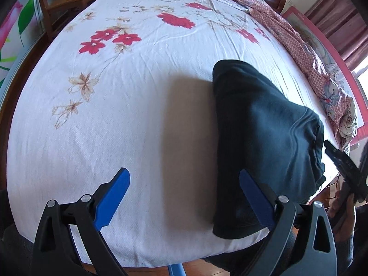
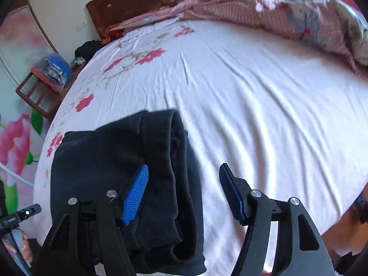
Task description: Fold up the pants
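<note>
Daylight is entering from a window [image 1: 363,78] at the right edge of the left wrist view, blowing out to white there. The white bed sheet [image 1: 138,115] is reading bright, nearly overexposed in places. A soft grey shadow is lying on the sheet just left of the dark pants [image 1: 260,124], whose folds are losing detail in near-black. Fisheye distortion is bowing the bed into a dome and darkening the corners. The right wrist view is showing motion blur, smearing the quilt [image 2: 287,16].
</note>
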`<state>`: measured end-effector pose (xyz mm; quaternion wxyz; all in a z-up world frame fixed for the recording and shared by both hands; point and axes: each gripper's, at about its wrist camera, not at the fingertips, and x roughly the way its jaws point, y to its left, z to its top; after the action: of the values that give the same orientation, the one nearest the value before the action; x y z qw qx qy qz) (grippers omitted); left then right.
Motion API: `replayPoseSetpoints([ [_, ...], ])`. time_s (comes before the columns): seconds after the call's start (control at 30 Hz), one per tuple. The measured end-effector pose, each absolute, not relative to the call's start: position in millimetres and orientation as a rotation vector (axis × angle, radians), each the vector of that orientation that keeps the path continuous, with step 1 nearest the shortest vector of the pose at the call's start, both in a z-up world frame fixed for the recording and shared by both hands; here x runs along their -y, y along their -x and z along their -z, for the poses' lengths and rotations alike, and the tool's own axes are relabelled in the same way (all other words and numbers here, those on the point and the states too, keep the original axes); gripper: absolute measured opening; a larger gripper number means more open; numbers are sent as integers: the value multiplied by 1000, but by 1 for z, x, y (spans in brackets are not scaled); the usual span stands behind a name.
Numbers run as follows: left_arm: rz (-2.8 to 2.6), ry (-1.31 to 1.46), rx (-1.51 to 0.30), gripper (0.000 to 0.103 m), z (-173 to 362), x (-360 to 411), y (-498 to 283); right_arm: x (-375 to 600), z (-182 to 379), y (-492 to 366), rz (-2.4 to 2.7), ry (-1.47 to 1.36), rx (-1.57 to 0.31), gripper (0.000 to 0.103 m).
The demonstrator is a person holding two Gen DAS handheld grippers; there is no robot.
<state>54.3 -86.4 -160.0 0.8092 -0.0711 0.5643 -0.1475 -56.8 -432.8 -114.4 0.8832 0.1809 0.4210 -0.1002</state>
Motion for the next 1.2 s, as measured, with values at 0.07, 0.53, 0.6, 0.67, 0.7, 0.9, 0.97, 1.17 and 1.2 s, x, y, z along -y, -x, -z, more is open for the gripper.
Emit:
replayPoseSetpoints([
  [0.07,326,141,-1201,97,158,94,-56,430,93,57,209,-348,-796,64],
  [0.53,380,119,-1230,97,168,133,-79,481,122,-14,90,-782,-962,64],
  [0.6,377,144,-1234,97,167,134,-82,479,126,-7,77,-840,-971,63],
  [0.67,376,152,-1242,99,167,135,-83,474,130,-1,16,-897,-954,50],
  [0.7,377,151,-1245,99,167,136,-82,472,130,7,-6,-920,-952,47],
  [0.9,386,159,-1258,99,172,133,-78,470,136,68,-129,-1049,-878,47],
  [0.97,380,160,-1266,99,174,134,-77,472,140,80,-134,-1075,-880,47],
  [1.17,395,133,-1264,99,171,140,-73,475,146,85,-208,-1104,-910,47],
  [1.2,399,129,-1270,99,172,142,-73,473,148,82,-200,-1082,-935,47],
])
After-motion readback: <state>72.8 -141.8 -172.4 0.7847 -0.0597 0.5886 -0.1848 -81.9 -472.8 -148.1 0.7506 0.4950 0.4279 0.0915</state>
